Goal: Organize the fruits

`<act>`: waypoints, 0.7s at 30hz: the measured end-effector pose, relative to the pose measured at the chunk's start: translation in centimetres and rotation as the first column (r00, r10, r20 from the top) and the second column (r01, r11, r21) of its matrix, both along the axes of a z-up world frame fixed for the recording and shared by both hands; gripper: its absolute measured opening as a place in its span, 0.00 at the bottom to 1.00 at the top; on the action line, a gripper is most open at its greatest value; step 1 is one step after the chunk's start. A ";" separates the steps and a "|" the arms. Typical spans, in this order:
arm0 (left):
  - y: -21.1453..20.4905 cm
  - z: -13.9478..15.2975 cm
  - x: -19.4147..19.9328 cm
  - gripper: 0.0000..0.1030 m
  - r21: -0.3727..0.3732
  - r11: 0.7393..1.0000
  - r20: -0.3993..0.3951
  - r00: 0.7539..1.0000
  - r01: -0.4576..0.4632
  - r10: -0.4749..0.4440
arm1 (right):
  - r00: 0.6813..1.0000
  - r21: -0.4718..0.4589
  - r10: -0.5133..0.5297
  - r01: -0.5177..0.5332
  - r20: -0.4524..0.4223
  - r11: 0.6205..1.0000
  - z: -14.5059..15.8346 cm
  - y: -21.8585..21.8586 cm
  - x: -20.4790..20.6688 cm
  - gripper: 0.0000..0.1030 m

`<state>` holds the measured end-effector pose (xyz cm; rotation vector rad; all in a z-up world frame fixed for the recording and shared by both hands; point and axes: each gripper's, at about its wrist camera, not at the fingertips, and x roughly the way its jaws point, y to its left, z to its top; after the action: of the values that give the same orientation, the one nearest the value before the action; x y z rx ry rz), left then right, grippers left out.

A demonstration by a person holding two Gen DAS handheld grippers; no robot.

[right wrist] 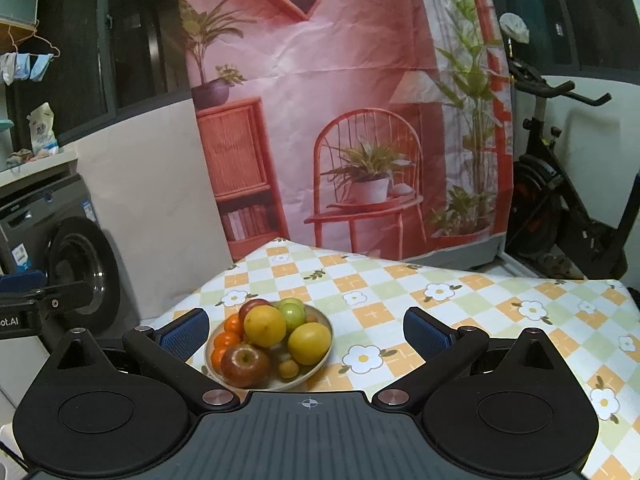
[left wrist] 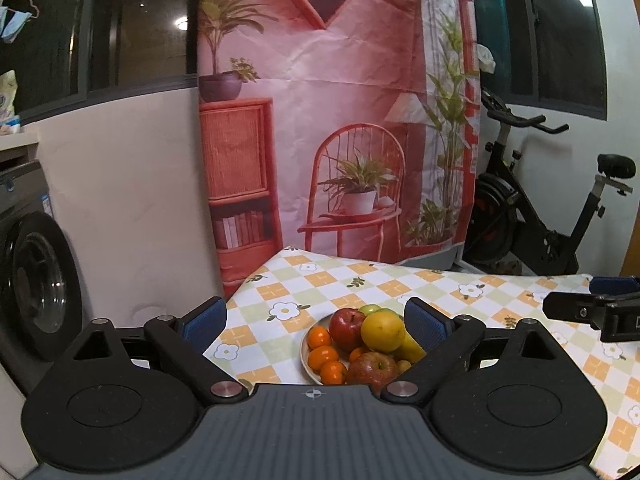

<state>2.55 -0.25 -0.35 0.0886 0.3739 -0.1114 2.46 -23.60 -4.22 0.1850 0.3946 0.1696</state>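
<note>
Two grippers hang above a table covered with a checkered tablecloth [right wrist: 400, 292] that has white flowers printed on it. Both are empty and neither touches anything.

On the left gripper [left wrist: 316, 322] the blue-padded fingers [left wrist: 202, 320] are spread wide. Between them and just beyond the tips stands a round plate [left wrist: 305, 354] piled with fruit. On top lies a red apple [left wrist: 347, 328] touching a big yellow citrus fruit [left wrist: 383, 330]. Small tangerines [left wrist: 323, 356] sit on the side of the left finger, and a second red apple [left wrist: 372, 368] is nearest to the camera. One green fruit [left wrist: 370, 309] shows behind the pile. The right finger pad covers a part of the plate's edge.

On the right gripper [right wrist: 306, 328] the fingers [right wrist: 426, 334] are also spread wide. Here the plate [right wrist: 326, 322] stands near the left finger, whose pad overlaps its rim, and well apart from the right finger. In this view a second yellow citrus fruit [right wrist: 310, 343] lies on the side toward the right finger, and a small yellowish fruit [right wrist: 289, 369] rests near the front rim.

Behind the table hangs a pink printed backdrop [right wrist: 340, 80]. A washing machine [right wrist: 76, 264] stands beyond the left finger and an exercise bike [left wrist: 540, 220] beyond the right one.
</note>
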 end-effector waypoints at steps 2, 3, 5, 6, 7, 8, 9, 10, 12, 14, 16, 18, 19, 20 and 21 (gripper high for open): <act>-0.2 0.0 -0.1 0.94 -0.004 1.000 0.000 1.000 -0.006 0.006 | 1.000 -0.004 -0.005 0.005 -0.001 1.000 0.2 0.1 -0.4 1.00; -0.4 0.0 0.0 0.94 -0.006 1.000 0.000 1.000 -0.004 0.004 | 1.000 -0.006 -0.007 0.007 -0.002 1.000 0.2 0.1 -0.5 1.00; -0.7 0.0 0.2 0.94 -0.004 1.000 0.001 1.000 0.004 -0.004 | 1.000 -0.010 -0.014 0.014 0.000 1.000 0.3 0.1 -0.8 1.00; -0.8 0.0 0.1 0.94 -0.001 1.000 0.002 1.000 0.007 -0.007 | 1.000 -0.010 -0.016 0.016 0.000 1.000 0.3 0.0 -0.8 1.00; -0.9 0.0 0.1 0.94 0.000 1.000 0.003 1.000 0.011 -0.011 | 1.000 -0.009 -0.017 0.017 0.000 1.000 0.3 0.0 -0.8 1.00; -1.0 -0.1 0.1 0.94 0.001 1.000 0.004 1.000 0.014 -0.014 | 1.000 -0.009 -0.018 0.018 0.000 1.000 0.3 0.0 -0.9 1.00; -1.0 -0.2 0.1 0.94 0.001 1.000 0.004 1.000 0.017 -0.017 | 1.000 -0.010 -0.019 0.019 0.001 1.000 0.3 0.0 -0.9 1.00; -1.0 -0.2 0.1 0.94 0.001 1.000 0.002 1.000 0.019 -0.019 | 1.000 -0.011 -0.020 0.020 0.002 1.000 0.3 0.0 -1.0 1.00; -1.1 -0.4 0.1 0.94 0.001 1.000 -0.002 1.000 0.023 -0.023 | 1.000 -0.011 -0.019 0.019 0.001 1.000 0.3 0.0 -1.0 1.00; -1.1 -0.5 0.1 0.94 0.001 1.000 -0.003 1.000 0.027 -0.027 | 1.000 -0.010 -0.021 0.021 -0.001 1.000 0.3 0.0 -1.0 1.00; -1.2 -0.5 0.1 0.94 0.003 1.000 -0.004 1.000 0.030 -0.030 | 1.000 -0.009 -0.023 0.023 -0.003 1.000 0.3 0.0 -1.0 1.00; -1.3 -0.5 0.1 0.94 0.005 0.999 -0.005 0.999 0.032 -0.032 | 1.000 -0.008 -0.024 0.024 -0.005 1.000 0.3 -0.1 -1.0 1.00; -1.3 -0.6 0.1 0.94 0.005 0.999 -0.005 0.999 0.032 -0.032 | 1.000 -0.008 -0.025 0.025 -0.005 1.000 0.3 -0.1 -1.1 1.00; -1.2 -0.6 0.0 0.94 0.004 0.999 -0.004 0.999 0.034 -0.034 | 1.000 -0.008 -0.025 0.025 -0.005 1.000 0.3 -0.2 -1.0 1.00; -1.3 -0.5 0.2 0.94 0.004 0.999 -0.004 0.999 0.035 -0.035 | 1.000 -0.008 -0.025 0.024 -0.005 1.000 0.3 -0.2 -1.0 1.00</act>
<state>2.71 -1.54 -0.84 0.0986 0.3770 -0.1455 1.44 -23.79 -3.90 0.1823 0.3976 0.1435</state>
